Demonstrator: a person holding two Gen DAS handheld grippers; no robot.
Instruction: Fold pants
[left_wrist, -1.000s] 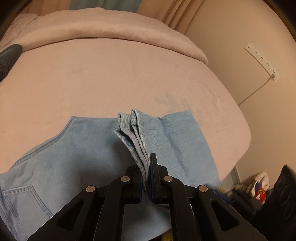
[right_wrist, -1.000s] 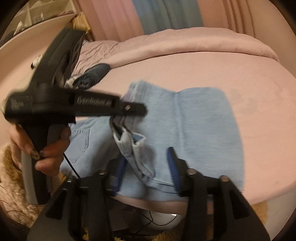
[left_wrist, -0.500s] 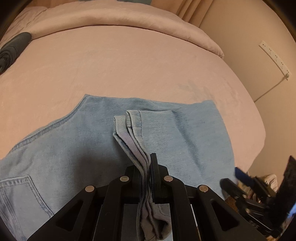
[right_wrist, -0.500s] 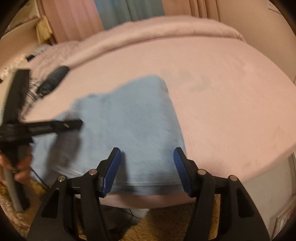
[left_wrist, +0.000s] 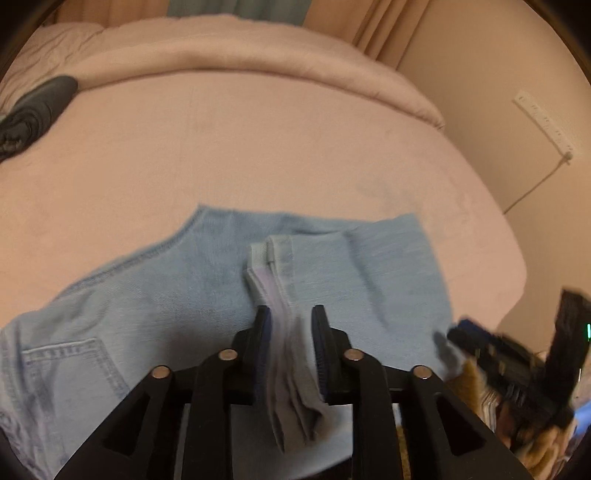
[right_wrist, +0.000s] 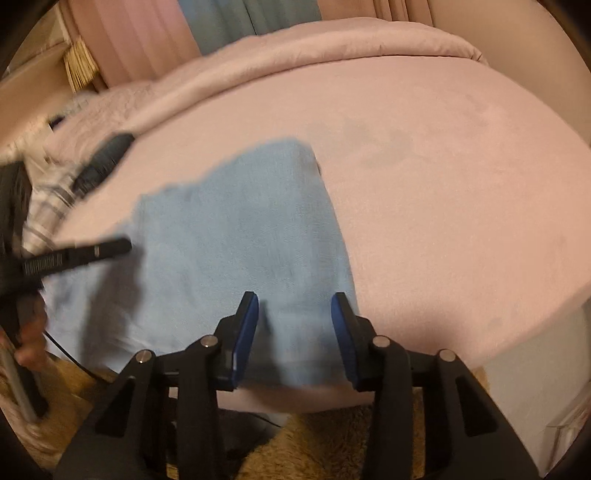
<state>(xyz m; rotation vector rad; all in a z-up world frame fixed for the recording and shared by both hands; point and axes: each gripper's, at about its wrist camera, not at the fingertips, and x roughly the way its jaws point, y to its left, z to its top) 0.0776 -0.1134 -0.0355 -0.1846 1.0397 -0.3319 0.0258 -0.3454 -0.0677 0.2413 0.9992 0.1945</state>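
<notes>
Pants (left_wrist: 155, 295) waistband beyond left edge

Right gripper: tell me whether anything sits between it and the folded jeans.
Nothing visible does. The right gripper hovers with jaws apart, just closing somewhat, over the near edge of the jeans; only bare denim shows between the pads. The left gripper stays off to the side.

The right gripper (right_wrist: 293, 332) hangs over the near edge of the folded light-blue pants (right_wrist: 236, 236) on the pink bed (right_wrist: 461, 192), its jaws apart and just closing, pads clear of the denim. The left gripper (right_wrist: 125, 246) reaches over the pants' left part
</notes>
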